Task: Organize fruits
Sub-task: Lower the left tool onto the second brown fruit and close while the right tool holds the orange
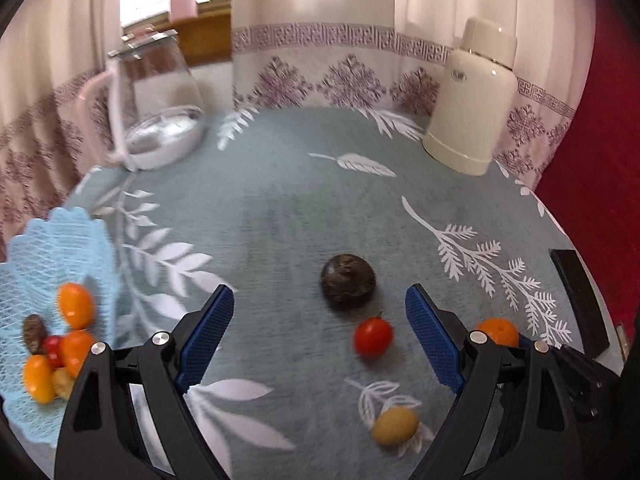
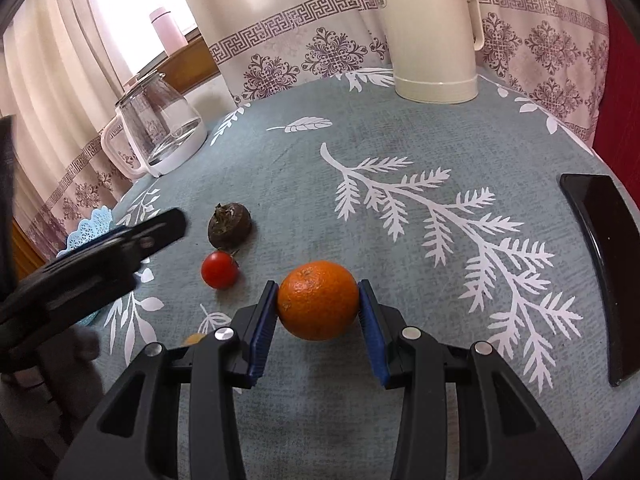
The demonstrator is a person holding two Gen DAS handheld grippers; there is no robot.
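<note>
Left wrist view: your left tool [image 1: 320, 332] wide, empty, low over desk [image 1: 280, 208]. Cherry tomato [image 1: 373, 338] between pads, dark round fruit [image 1: 348, 282] just beyond, yellow-green fruit [image 1: 395, 426] nearer you. Blue basket [image 1: 44, 248] at left holds sorted fruits, so probably tomato next.

Right wrist view: your right tool [image 2: 319, 312] narrow, pads pressing orange [image 2: 318, 300] both sides, probably for carrying to basket. Orange round, dimpled skin; lifted or resting, cannot tell.

Round table under grey-blue leaf-print cloth [image 2: 400, 128]. Around the dark brown fruit [image 2: 229, 225]: tomato [image 2: 219, 269] just in front, orange [image 2: 318, 300] front-right, glass kettle [image 2: 160, 128] behind-left, cream flask [image 2: 430, 36] far behind-right, blue basket [image 1: 60, 240] left.
</note>
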